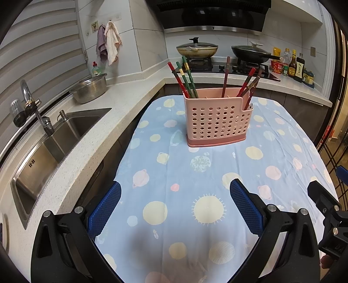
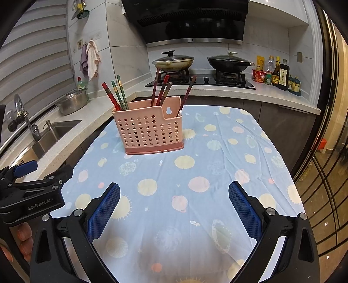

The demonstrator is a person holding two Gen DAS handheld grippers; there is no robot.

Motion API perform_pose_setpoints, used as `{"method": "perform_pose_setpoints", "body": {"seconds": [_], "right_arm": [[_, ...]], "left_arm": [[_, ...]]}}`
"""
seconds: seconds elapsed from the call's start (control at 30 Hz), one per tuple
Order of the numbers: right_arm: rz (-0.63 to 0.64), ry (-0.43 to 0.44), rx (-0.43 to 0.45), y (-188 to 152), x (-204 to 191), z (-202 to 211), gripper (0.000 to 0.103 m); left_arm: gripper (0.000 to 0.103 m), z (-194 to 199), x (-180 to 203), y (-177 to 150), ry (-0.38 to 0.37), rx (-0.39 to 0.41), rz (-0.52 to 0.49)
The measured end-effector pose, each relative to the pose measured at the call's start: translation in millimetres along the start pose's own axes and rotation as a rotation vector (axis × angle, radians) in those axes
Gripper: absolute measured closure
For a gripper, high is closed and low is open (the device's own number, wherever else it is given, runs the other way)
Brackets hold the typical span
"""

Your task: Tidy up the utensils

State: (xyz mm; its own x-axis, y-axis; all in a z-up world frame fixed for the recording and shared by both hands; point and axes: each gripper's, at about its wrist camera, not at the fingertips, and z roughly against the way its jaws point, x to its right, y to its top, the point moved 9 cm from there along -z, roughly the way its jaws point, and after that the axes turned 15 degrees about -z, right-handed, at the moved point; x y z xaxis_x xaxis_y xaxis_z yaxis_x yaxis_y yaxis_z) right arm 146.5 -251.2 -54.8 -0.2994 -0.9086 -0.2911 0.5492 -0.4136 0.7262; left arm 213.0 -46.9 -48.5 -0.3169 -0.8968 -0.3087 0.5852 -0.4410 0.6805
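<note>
Chopsticks (image 1: 187, 76) in holder (image 1: 217, 122); grippers apparently empty, spread.

ahead of you a tiled wall (image 1: 148, 37) backs the stove (image 1: 228, 66) under a dark range hood (image 1: 213, 13); to your left a steel sink (image 1: 50, 143) sits in the pale counter (image 1: 121, 102) below striped blinds (image 1: 39, 48).

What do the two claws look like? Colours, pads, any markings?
Both match: the left claw and the right claw have black angular bodies, silver round bolts at the joints and two flat fingers faced with blue, finely gridded pads. Seen from the right wrist, the left claw's side reads "GenRobot.AI" in pale letters. No cables or sleeves show.
</note>
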Motion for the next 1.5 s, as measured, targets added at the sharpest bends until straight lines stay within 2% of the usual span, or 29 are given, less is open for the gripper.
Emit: {"method": "perform_pose_setpoints", "body": {"seconds": [1.5], "right_arm": [[-0.021, -0.030, -0.018, -2, 10, -11, 0.007]], "left_arm": [[0.007, -15, -4, -14, -0.007, -0.042, 0.019]]}}
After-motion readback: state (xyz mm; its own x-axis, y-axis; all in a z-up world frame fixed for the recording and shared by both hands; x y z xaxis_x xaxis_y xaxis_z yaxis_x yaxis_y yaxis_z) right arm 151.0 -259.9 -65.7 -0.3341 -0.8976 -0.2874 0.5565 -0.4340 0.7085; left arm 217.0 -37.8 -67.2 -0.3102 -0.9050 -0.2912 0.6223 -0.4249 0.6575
